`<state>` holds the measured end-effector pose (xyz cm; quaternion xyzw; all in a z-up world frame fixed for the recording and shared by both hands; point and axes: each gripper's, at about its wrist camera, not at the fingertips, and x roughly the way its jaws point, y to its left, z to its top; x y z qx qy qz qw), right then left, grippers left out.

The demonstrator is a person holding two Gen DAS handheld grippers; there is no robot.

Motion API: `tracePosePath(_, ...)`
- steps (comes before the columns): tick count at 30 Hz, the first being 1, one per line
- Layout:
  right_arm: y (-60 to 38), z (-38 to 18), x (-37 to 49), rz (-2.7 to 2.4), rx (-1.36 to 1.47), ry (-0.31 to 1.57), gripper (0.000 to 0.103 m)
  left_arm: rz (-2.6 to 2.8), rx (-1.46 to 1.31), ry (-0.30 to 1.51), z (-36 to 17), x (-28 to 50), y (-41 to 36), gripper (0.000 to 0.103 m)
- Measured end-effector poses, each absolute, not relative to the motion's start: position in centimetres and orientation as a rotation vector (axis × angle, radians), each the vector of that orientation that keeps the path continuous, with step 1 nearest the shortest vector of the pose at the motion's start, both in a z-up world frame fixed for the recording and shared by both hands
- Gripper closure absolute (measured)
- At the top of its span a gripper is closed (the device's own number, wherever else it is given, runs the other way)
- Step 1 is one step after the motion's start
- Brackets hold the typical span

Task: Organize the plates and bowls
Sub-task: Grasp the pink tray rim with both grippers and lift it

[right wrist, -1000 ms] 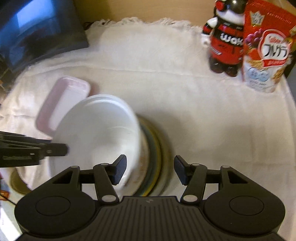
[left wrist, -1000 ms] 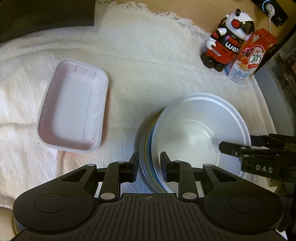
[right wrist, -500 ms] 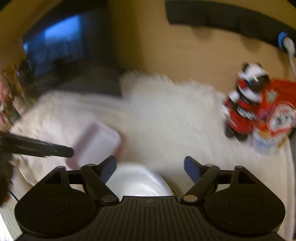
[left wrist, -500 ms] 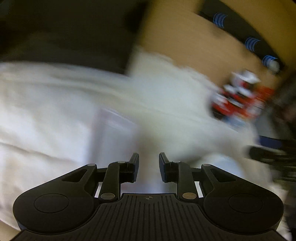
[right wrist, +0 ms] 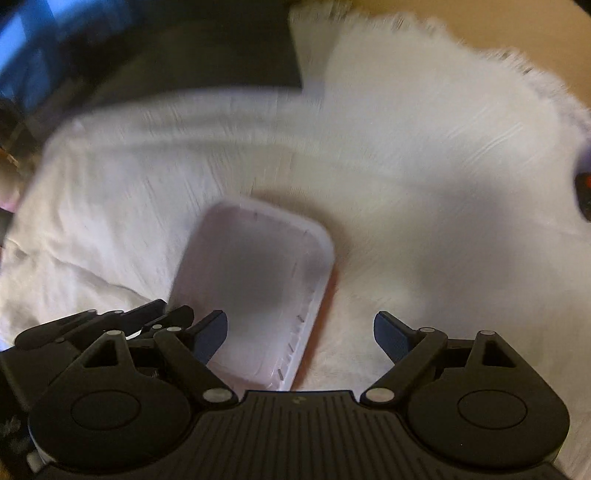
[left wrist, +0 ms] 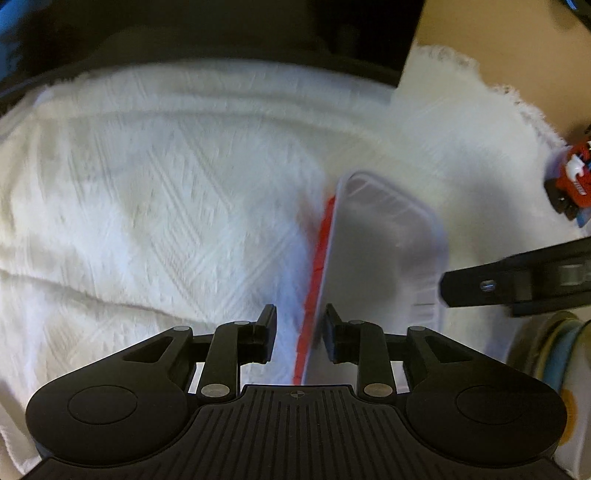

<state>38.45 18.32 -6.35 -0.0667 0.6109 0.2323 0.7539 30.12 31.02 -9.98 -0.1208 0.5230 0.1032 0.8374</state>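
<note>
A white rectangular tray (left wrist: pixel 384 258) with a red underside lies on the white cloth. My left gripper (left wrist: pixel 301 325) straddles the tray's near left rim. Its jaws are opening, and the rim stands between the pads without touching them. In the right wrist view the same tray (right wrist: pixel 255 288) sits just ahead, blurred. My right gripper (right wrist: pixel 301 332) is wide open over the tray's near right rim and grips nothing. The rims of the stacked plates (left wrist: pixel 554 350) show at the lower right of the left wrist view.
The white textured cloth (left wrist: pixel 147 203) covers the table. A dark screen (left wrist: pixel 221 29) stands along the back edge. A red and black toy figure (left wrist: pixel 572 184) is at the far right. Wooden tabletop shows beyond the cloth's fringe (right wrist: pixel 480 37).
Both grippers have swung left, from the white bowl on the plate stack over to the rectangular tray. The right jaws have spread wide. The left jaws are slightly wider.
</note>
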Motion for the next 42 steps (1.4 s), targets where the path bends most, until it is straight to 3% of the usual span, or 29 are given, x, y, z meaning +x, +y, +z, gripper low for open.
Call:
tracePosePath(6,20.3,-10.7,39.3,0.426,-0.161,1.46,0.04,0.183,-0.302,1.119,-11.5,29.7,33.1,0.071)
tracePosePath(11,20.8,-12.8,38.7,0.423,-0.126,1.534,0.068,0.081,-0.429,1.097,-12.2,29.5,34.8,0.077)
tracePosePath(16,20.5,-11.4,36.8,0.453,-0.094,1.499,0.069,0.052,-0.459,1.087,-11.3,28.7,35.1,0.081)
tracePosePath(23,18.9,-4.0,33.7,0.526,-0.158,1.301,0.069,-0.032,-0.54,0.987,-6.1,27.3,34.9,0.084)
tracePosePath(32,10.3,5.6,30.8,0.556,-0.135,1.11,0.068,-0.184,-0.47,0.897,1.2,25.6,27.3,0.082)
tracePosePath(42,-0.1,5.5,27.2,0.563,-0.095,1.037,0.068,-0.225,-0.355,0.958,1.0,23.6,16.9,0.082)
